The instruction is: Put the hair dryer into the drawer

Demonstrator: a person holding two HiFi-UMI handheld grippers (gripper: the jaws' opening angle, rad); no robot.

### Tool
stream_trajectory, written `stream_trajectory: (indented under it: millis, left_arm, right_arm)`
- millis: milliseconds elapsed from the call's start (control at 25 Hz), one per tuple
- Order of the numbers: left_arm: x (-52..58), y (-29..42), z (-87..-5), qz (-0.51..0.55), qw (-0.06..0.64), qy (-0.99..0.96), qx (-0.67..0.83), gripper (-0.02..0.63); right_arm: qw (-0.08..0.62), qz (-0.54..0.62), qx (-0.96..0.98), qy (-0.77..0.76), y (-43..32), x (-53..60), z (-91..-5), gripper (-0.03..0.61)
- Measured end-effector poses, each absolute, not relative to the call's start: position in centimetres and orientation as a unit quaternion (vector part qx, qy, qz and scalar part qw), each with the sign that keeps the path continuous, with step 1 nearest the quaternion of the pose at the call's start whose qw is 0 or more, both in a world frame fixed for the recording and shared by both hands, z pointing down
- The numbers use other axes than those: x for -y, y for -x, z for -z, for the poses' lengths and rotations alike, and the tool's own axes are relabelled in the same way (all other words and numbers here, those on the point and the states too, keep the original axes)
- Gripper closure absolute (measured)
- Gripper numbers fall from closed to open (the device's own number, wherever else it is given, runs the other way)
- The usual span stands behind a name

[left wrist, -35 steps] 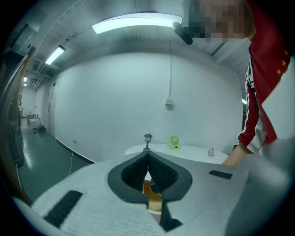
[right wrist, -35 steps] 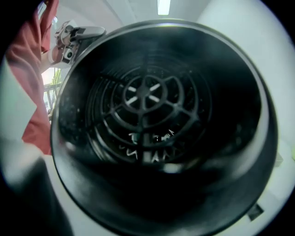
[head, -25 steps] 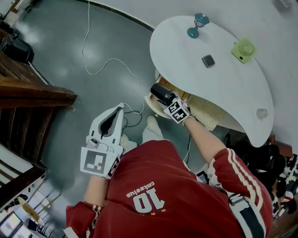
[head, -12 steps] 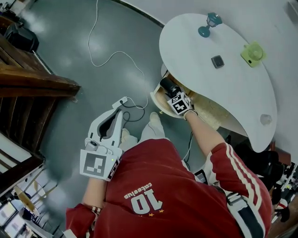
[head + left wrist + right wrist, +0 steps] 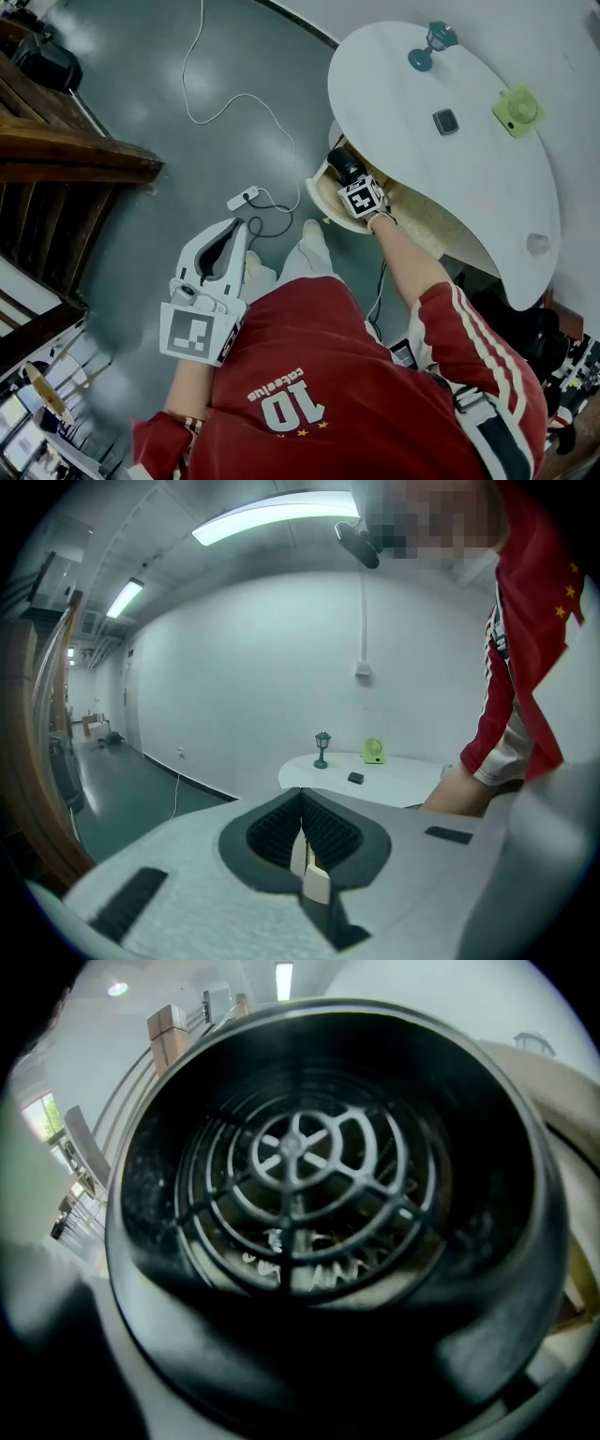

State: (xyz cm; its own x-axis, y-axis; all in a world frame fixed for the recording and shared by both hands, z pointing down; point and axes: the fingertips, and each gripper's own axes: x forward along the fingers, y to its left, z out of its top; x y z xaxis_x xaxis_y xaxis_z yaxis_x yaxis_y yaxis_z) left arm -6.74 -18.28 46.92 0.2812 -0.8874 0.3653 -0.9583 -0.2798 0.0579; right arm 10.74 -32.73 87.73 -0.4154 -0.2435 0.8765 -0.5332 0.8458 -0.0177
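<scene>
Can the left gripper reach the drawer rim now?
Probably yes: left gripper is shut, empty, and nothing tall stands on the floor between it and the drawer. Right gripper with the dryer fills the opening, not the near rim.

Red jersey, white-striped sleeves

Left gripper rests by the torso, jaws together; right gripper, arm outstretched, points downward, clamped.

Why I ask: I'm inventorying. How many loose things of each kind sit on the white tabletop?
Teal lamp: 1
Green fan: 1
Dark square gadget: 1
Total: 3
Pale round spot near the edge seems built in; uncounted.
</scene>
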Motion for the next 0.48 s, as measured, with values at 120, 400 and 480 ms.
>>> stream_trajectory:
  millis: [120, 400, 480]
  left_arm:
    - [18.0, 6.9, -46.9, -0.132, 0.133, -0.785, 0.590, 0.614]
    - [17.3, 7.7, -46.7, -0.127, 0.133, -0.778, 0.601, 0.614]
    - [17.2, 7.8, -46.6, -0.124, 0.132, -0.778, 0.602, 0.615]
  right_arm:
    - [0.492, -0.166, 0.822, -0.234, -10.8, 32.4, -88.7, 0.341]
    - [0.508, -0.146, 0.813, -0.245, -11.4, 33.3, -88.5, 0.313]
    - [0.504, -0.136, 0.819, -0.240, -11.4, 33.2, -88.0, 0.312]
